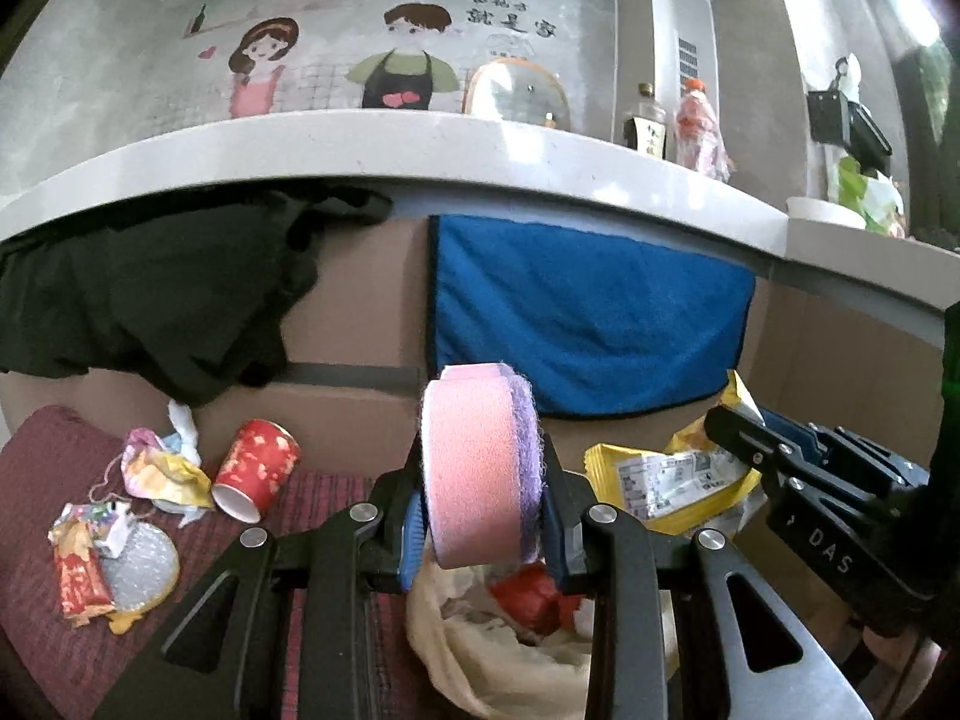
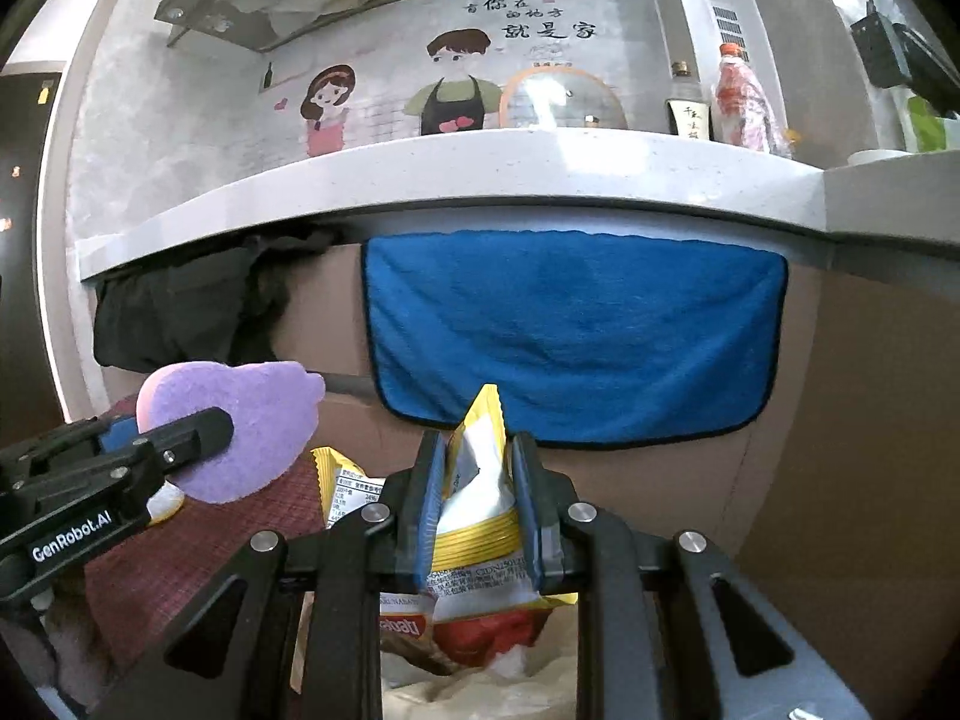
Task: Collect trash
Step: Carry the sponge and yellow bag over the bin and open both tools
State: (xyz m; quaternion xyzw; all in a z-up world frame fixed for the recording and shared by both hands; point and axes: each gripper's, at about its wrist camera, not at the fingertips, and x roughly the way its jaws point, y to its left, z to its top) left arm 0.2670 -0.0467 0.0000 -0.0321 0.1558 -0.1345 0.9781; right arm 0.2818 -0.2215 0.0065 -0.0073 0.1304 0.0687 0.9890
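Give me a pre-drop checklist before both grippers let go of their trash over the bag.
1. Left gripper clamped on the pink and purple sponge: ok.
2. Right gripper clamped on the yellow snack wrapper: ok.
3. Beige trash bag open, with trash already inside: ok.
4. Sponge over the bag's mouth: ok in the left wrist view, where the bag sits directly below it.
5. Wrapper over the bag's mouth: cannot tell; only part of the bag shows under it.
6. Remaining trash: not ok; the red paper cup and crumpled wrappers lie on the maroon cloth.
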